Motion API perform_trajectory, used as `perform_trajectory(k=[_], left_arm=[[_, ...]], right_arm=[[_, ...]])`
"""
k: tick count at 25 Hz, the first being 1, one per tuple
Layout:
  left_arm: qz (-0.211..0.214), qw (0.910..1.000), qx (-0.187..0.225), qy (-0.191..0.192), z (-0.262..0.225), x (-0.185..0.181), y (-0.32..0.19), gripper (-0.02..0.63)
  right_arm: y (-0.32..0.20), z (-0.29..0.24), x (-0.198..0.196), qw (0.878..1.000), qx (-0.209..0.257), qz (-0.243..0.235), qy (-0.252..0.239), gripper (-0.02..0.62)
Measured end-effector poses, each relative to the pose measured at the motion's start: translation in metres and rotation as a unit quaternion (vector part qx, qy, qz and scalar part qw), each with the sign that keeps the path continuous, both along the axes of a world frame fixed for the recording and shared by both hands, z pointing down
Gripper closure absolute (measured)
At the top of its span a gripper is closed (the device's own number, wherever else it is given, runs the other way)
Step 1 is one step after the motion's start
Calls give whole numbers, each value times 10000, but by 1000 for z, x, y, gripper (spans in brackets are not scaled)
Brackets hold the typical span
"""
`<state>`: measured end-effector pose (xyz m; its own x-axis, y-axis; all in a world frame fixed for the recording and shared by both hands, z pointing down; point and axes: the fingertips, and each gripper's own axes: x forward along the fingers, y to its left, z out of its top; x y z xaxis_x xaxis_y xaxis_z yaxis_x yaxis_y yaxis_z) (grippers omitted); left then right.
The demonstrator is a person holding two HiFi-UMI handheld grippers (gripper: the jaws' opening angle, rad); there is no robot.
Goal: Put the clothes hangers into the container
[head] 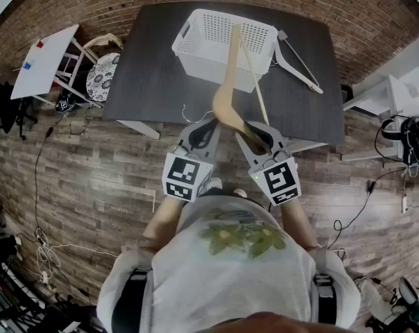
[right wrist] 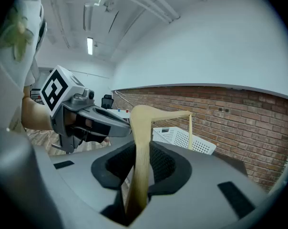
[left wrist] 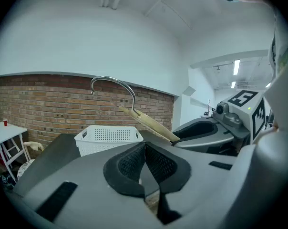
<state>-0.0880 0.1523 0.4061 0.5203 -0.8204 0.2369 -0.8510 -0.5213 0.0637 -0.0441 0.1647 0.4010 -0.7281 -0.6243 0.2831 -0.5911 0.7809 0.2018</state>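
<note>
Nearest me, the right hand-held gripper (right wrist: 140, 163) is clamped on one arm end of the pale wooden clothes hanger (head: 228, 96), and the left hand-held gripper (left wrist: 145, 163) has its jaws together on nothing. The hanger looks light, stiff and smooth, so I'd guess an end grip lets it swing. It is held up just short of the white perforated plastic basket (head: 216, 64).

Person wears white T-shirt (head: 223, 283), green-yellow leaf print on front. Left gripper (head: 208, 125), right gripper (head: 254, 132): grey shells, black ribbed pads (left wrist: 128, 163), black-and-white marker cubes (head: 182, 177).
</note>
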Motion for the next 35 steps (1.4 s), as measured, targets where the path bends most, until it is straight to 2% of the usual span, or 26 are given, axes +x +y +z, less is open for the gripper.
perform_trajectory(k=[11,22,35], left_arm=[[239,9997,-33,67,7,-26,-10,577],[208,9996,-155,96,14,-44,-29,577],[198,9995,-256,20,18,-43,-85,577]], right_arm=[[-10,7,-28,9999,-38,99,81,486],[-35,2,-24,9997,-150,0,173,486],[-103,3,-25,9966,-85,-524,630,486]])
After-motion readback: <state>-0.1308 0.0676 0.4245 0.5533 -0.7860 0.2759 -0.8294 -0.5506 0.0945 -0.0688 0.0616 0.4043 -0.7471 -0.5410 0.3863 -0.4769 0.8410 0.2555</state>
